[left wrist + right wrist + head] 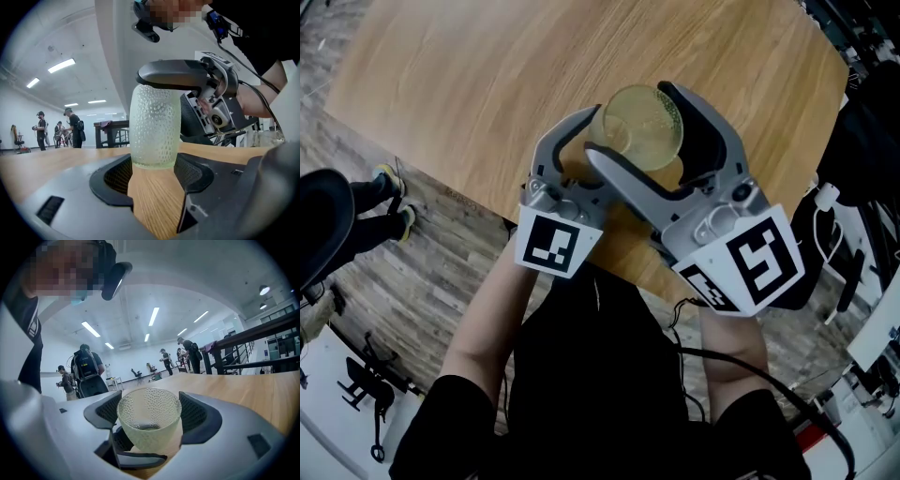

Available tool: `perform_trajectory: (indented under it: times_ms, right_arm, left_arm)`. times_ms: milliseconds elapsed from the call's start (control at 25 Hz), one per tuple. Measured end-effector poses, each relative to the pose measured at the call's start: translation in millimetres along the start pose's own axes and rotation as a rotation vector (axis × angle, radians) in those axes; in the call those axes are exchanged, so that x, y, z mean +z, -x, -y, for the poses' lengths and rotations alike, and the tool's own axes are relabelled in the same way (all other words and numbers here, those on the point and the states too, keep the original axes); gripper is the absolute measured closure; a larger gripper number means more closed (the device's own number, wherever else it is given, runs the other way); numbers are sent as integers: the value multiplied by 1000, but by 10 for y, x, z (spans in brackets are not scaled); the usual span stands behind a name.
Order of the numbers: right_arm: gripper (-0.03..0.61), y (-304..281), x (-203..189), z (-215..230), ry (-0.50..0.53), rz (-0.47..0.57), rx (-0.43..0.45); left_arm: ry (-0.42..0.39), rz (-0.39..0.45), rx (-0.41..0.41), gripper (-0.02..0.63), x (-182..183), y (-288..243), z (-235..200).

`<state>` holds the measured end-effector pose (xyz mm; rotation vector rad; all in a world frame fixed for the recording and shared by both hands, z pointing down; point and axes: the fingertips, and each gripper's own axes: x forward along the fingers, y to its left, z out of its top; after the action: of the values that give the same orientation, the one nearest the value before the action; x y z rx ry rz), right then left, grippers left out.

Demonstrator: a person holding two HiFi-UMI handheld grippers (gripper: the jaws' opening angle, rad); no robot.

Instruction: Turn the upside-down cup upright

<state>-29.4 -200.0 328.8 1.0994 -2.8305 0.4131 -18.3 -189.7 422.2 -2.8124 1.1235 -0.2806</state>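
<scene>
A pale green dimpled glass cup [645,127] is upright, its mouth facing up, just over the wooden table [487,84] near its front edge. My right gripper [630,120] is shut on the cup, one pad on each side close to the rim. In the right gripper view the cup [149,427] sits between the pads, and its inside looks empty. My left gripper [586,150] is at the cup's left, lower down. In the left gripper view its jaws [153,171] stand open on either side of the cup's [154,126] base, with small gaps.
The table's front edge [478,202] runs just under both grippers, with wood-look floor beyond it. Another person's shoes [394,202] are on the floor at the left. Cables and gear [839,234] lie at the right. Several people [70,126] and a dark table [110,131] stand far off.
</scene>
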Motion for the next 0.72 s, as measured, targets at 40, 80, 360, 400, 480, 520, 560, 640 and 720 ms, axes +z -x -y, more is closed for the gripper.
perform_trajectory:
  times_ms: [40, 80, 360, 400, 480, 520, 560, 640, 720]
  right_arm:
    - [210, 15, -13, 7, -7, 2, 0]
    - [210, 28, -24, 12, -10, 2, 1]
    - [210, 86, -82, 16, -25, -11, 9]
    - [210, 86, -90, 20, -22, -13, 8]
    - [209, 84, -92, 30, -30, -9, 6]
    - [209, 83, -88, 34, -45, -3, 9]
    - [209, 83, -81, 39, -66, 4, 13]
    - [209, 84, -68, 57, -112, 24, 23]
    - [209, 84, -53, 95, -130, 45, 16]
  left_arm:
    - [7, 2, -2, 327, -8, 3, 22]
    - [15, 3, -4, 327, -18, 3, 40]
    - [-15, 20, -10, 316, 21, 6, 137]
    - [-26, 25, -11, 316, 35, -5, 144]
    - [-35, 28, -16, 316, 45, -12, 140]
    - [-38, 29, -17, 316, 49, -4, 132]
    - [-40, 31, -16, 316, 54, 11, 124]
    - [-41, 33, -13, 318, 61, 42, 113]
    - [-40, 35, -6, 318, 59, 65, 99]
